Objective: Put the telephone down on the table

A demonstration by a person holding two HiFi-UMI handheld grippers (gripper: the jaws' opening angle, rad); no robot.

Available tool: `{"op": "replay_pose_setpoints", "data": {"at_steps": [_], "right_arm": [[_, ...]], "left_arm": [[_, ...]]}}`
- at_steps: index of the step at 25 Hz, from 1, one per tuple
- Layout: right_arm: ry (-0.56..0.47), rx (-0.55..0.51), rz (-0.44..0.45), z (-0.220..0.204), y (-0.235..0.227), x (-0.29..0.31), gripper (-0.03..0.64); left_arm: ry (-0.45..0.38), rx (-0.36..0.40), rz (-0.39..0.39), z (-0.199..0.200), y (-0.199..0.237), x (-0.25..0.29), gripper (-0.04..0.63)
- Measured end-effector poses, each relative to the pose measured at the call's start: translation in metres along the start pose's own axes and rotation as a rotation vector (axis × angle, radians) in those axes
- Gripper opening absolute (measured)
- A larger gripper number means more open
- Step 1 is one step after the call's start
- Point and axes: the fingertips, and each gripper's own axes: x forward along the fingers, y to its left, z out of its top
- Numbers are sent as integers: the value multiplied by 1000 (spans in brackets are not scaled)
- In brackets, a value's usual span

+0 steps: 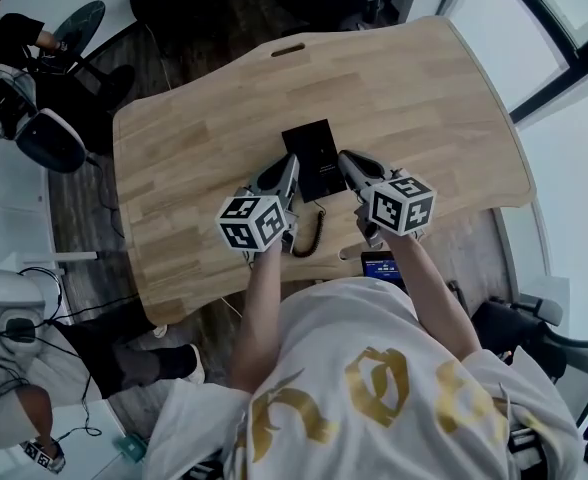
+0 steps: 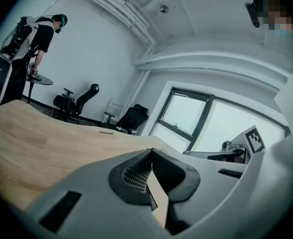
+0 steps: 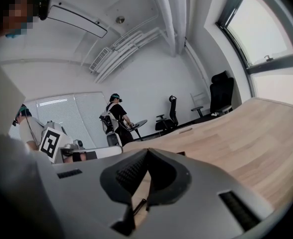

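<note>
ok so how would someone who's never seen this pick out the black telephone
Start at the large pale wooden table with rounded edges. Near its front edge, between the tips of the left gripper and right gripper, lies a flat black rectangular telephone. It is the only dark slab on the wood, and a coiled black cord trails from it toward the person.

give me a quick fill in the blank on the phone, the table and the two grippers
The telephone lies on a table made of ____.
The jaws of the left gripper are ____.
The right gripper, jaws together, holds ____.
Missing words: wood; shut; nothing.
</note>
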Motion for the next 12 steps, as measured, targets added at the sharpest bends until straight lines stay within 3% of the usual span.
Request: {"op": "replay_pose_setpoints", "data": {"at_steps": [12], "right_arm": [[-11,24,0,2,-11,-10,12]], "left_arm": [[9,-30,5,-10,0,-3,11]]}}
